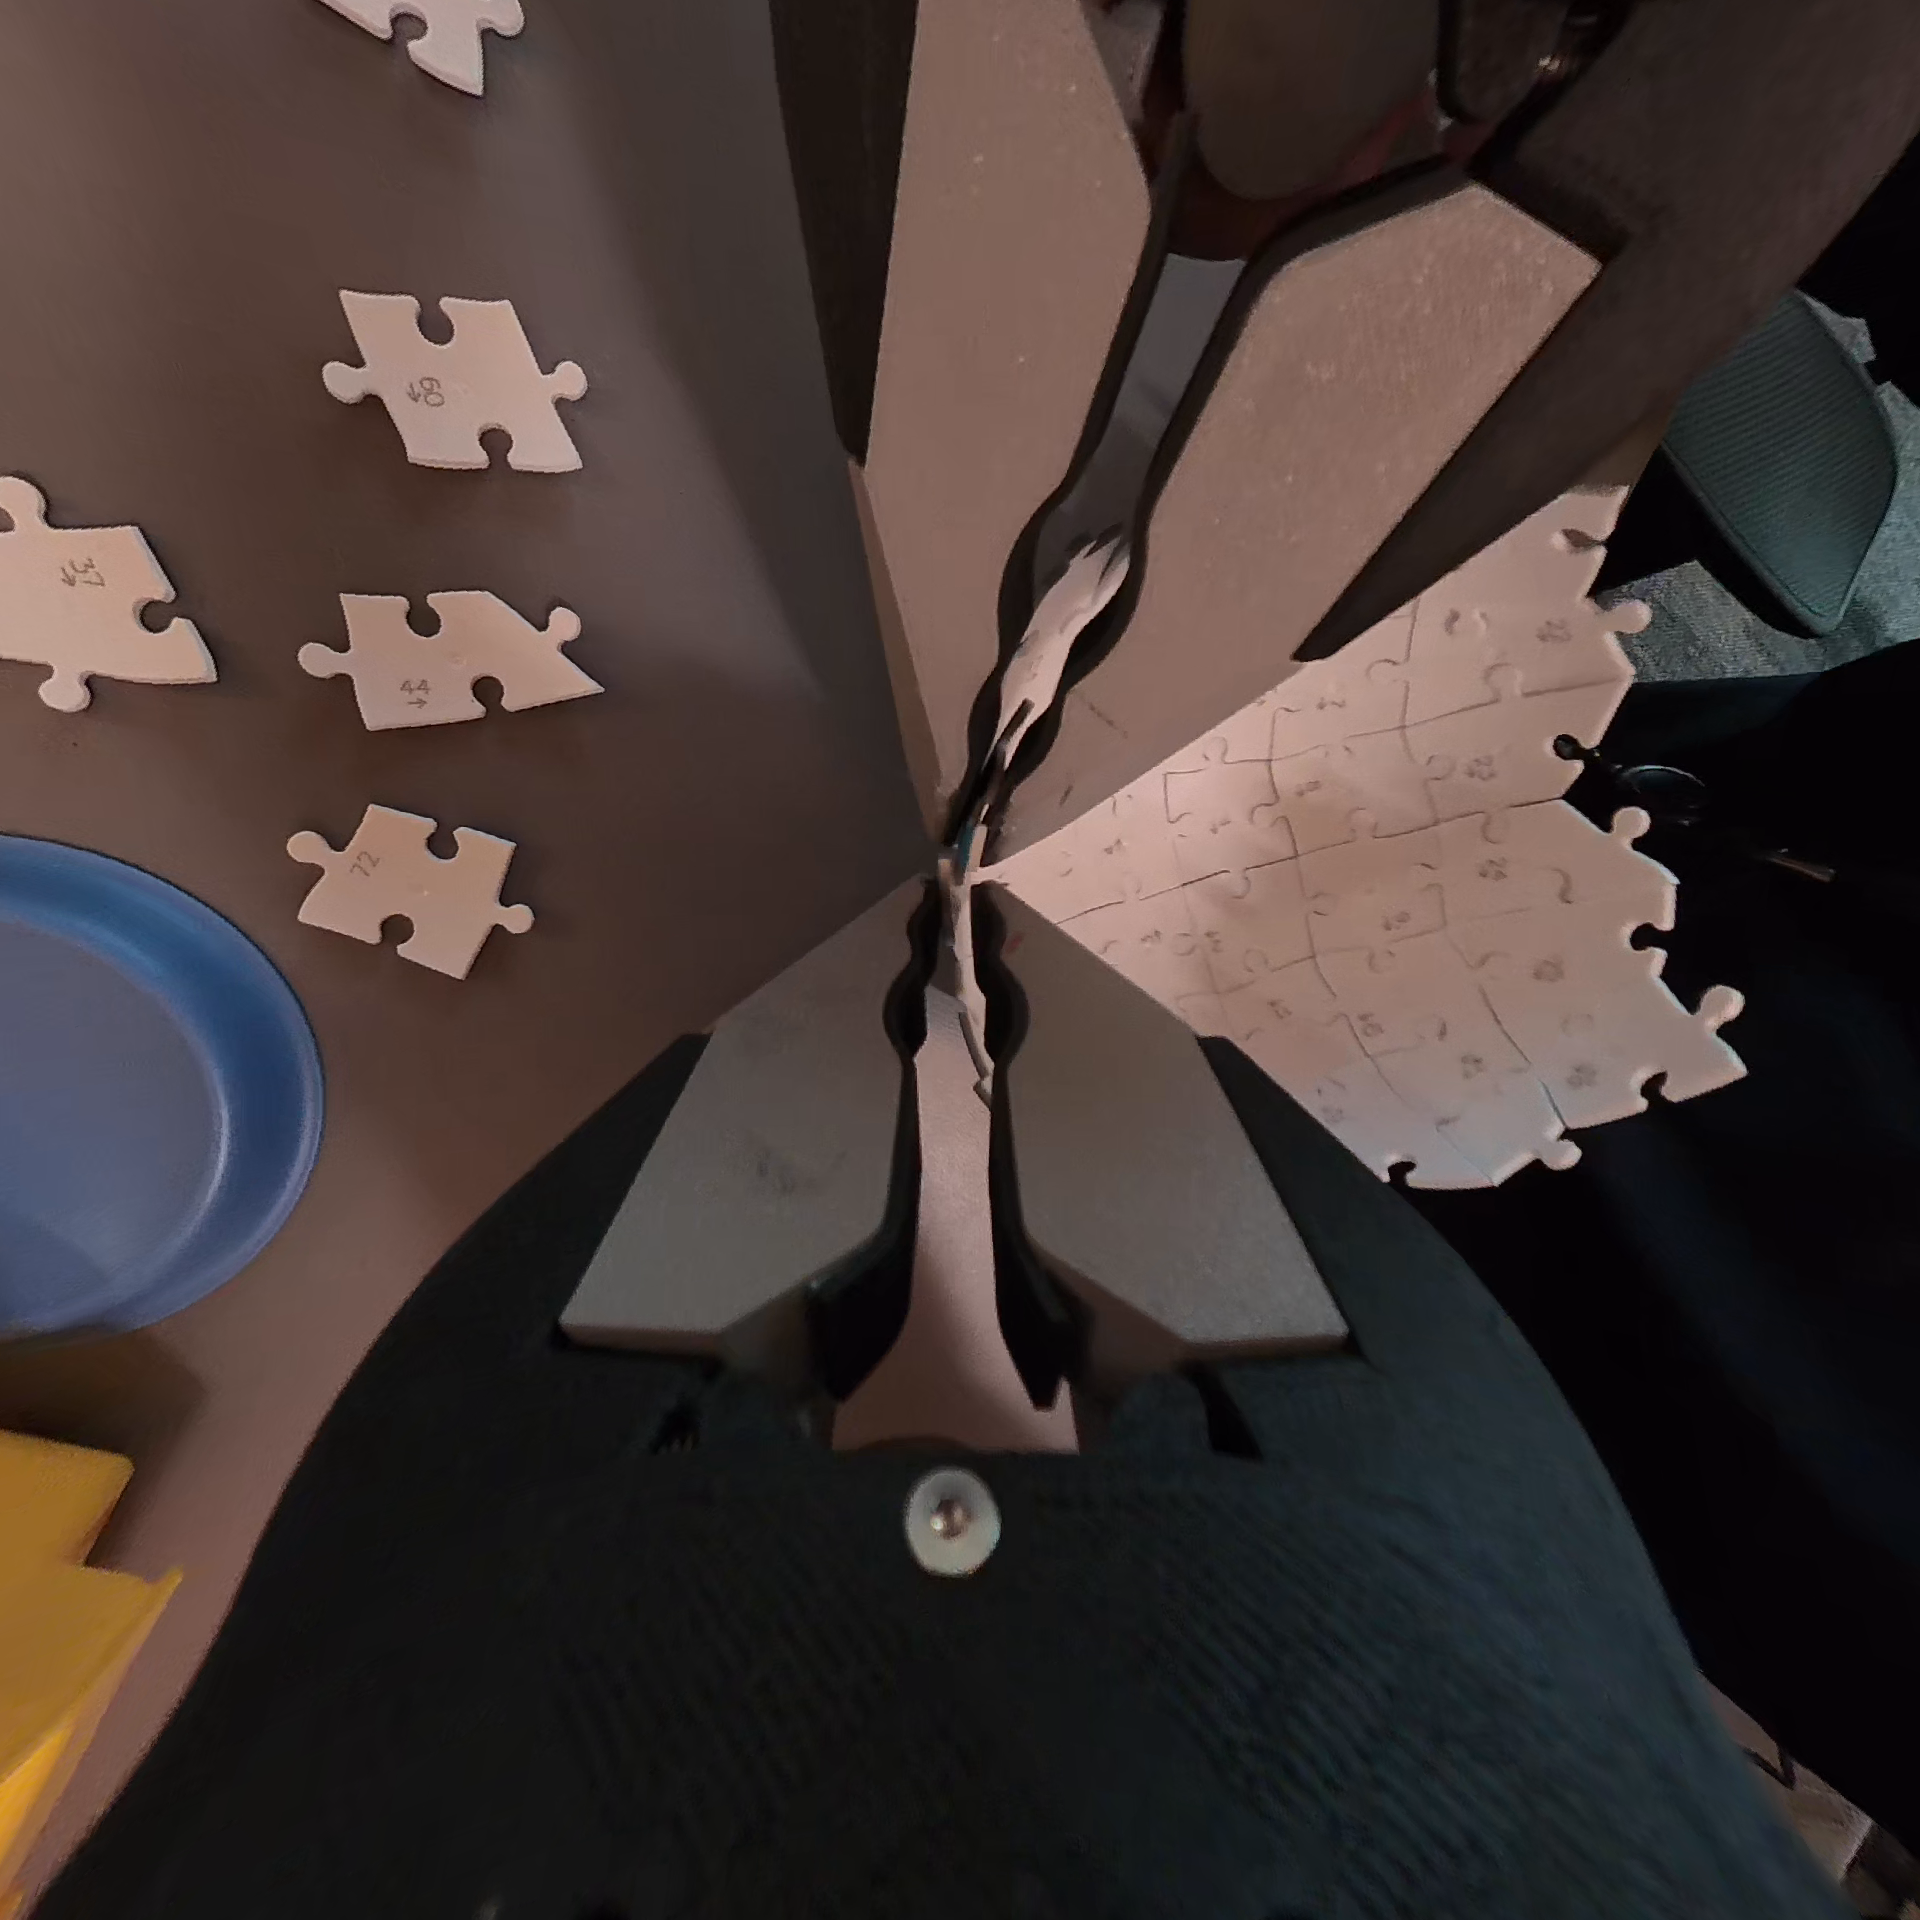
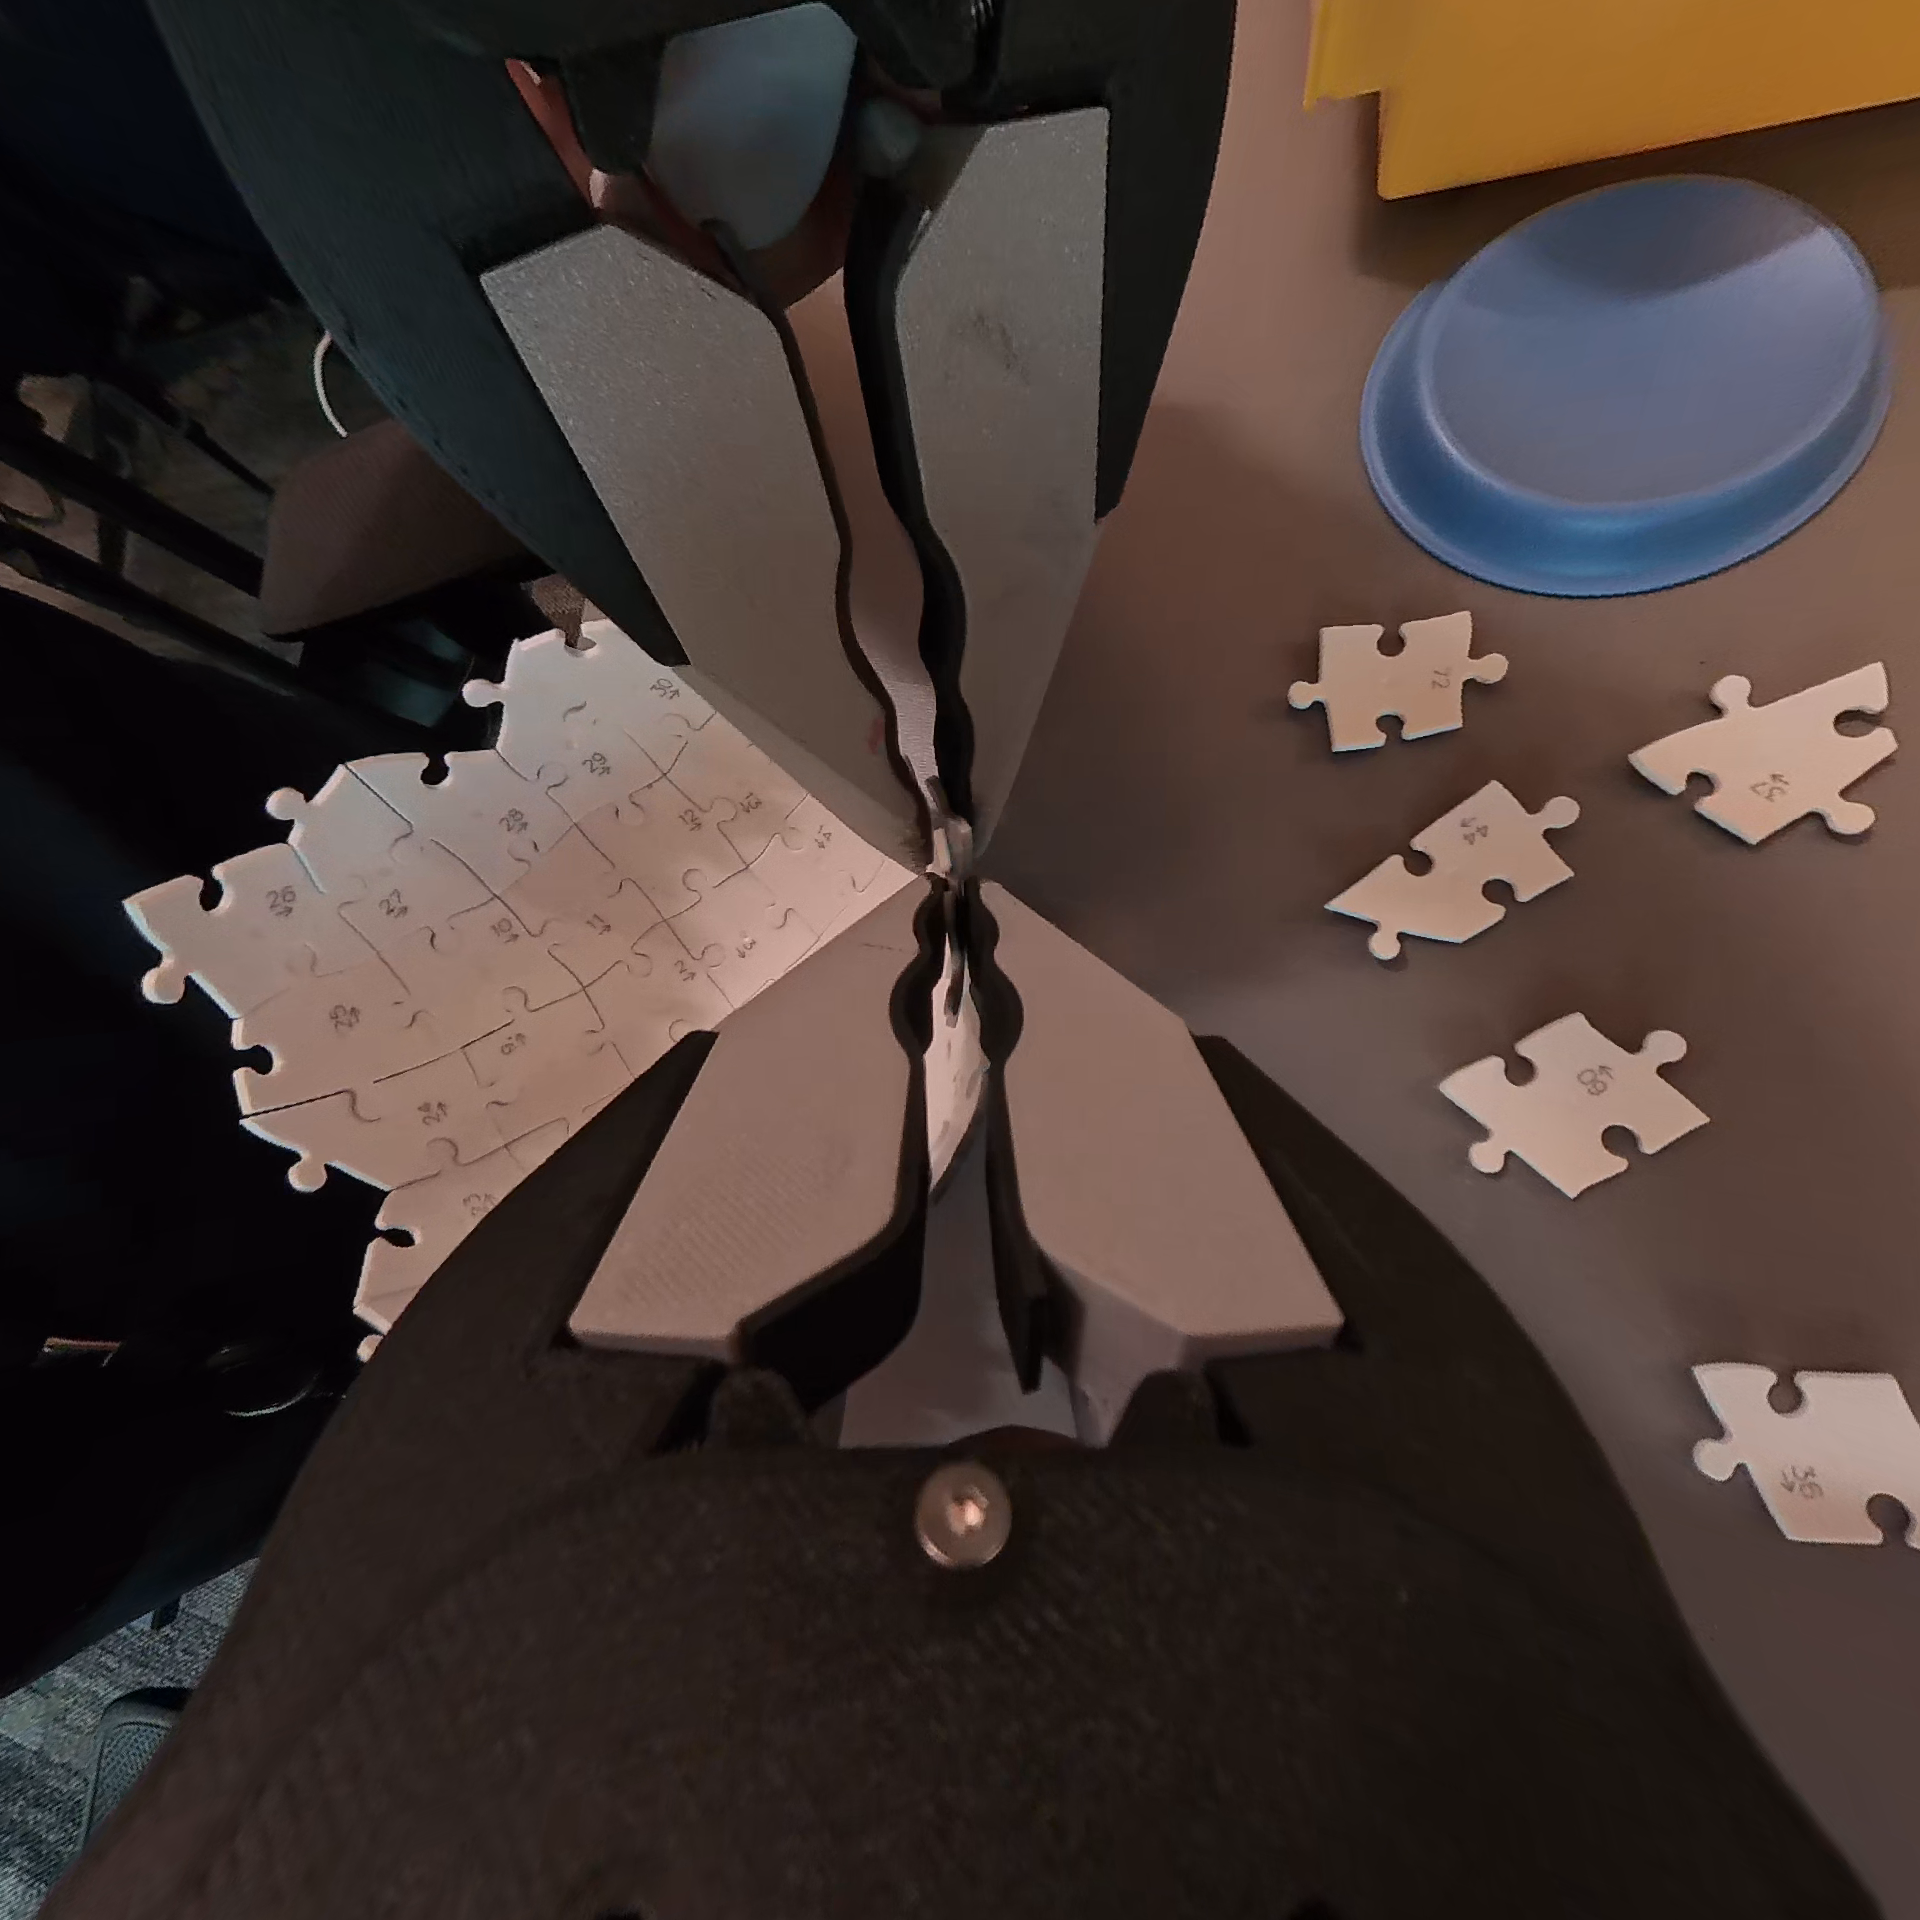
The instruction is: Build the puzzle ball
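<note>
Basically both my grippers meet tip to tip on one edge of the white curved sheet of joined puzzle pieces [image 1: 1392,883], held up off the brown table [image 1: 675,520] so the free edge hangs out past the table rim over the dark floor. My left gripper [image 1: 961,914] has its grey fingers [image 1: 1132,1174] pressed nearly together, pinching the sheet's near edge; my right gripper [image 2: 951,925] is likewise closed down thin on what looks like a single white piece or that same edge, hard to separate at the contact point. I judge the opposed grip is there to brace the sheet while a tab is pressed into its slot. The sheet fans out to the right of my left tips, to the left of my right tips. Loose white jigsaw pieces [image 2: 1455,873] lie flat and apart on the table, printed backs up, well away from both grippers, likely waiting their turn. A blue round plastic dish [image 2: 1662,416] sits upside down beyond them, a yellow box [image 2: 1662,94] just past it.
</note>
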Demonstrator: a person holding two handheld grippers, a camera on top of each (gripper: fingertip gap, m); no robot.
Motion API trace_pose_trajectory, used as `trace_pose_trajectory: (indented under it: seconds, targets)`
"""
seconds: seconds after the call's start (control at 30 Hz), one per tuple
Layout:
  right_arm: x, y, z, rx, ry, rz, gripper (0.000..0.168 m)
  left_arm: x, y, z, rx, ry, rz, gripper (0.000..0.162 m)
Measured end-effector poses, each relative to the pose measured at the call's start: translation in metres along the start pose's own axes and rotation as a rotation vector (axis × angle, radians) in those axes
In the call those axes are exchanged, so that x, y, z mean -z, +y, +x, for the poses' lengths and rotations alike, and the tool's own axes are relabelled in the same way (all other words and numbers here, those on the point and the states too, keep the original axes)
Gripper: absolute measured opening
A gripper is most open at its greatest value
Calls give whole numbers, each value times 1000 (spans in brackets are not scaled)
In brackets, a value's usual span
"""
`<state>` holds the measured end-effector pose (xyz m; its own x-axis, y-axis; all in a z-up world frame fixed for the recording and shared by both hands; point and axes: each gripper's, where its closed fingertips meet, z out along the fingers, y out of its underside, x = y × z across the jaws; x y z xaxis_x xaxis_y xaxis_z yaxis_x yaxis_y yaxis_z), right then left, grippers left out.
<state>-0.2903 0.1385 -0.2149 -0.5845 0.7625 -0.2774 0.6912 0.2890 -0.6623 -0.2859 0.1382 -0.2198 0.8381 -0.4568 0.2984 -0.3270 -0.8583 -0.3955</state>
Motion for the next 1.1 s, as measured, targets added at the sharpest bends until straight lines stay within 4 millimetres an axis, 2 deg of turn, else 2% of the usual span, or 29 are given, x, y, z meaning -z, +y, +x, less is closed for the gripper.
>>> trace_pose_trajectory:
  seconds: [0.63,0.9,1.1]
  targets:
    - [7,5,6,121,83,-69,0,-1,-2,-2,5,-20,-15,1]
    - [29,-7,-5,145,102,-7,5,0,2,2,2,3,-30,2]
    - [43,-10,-1,100,142,77,9,1,1,0,-1,-13,-20,3]
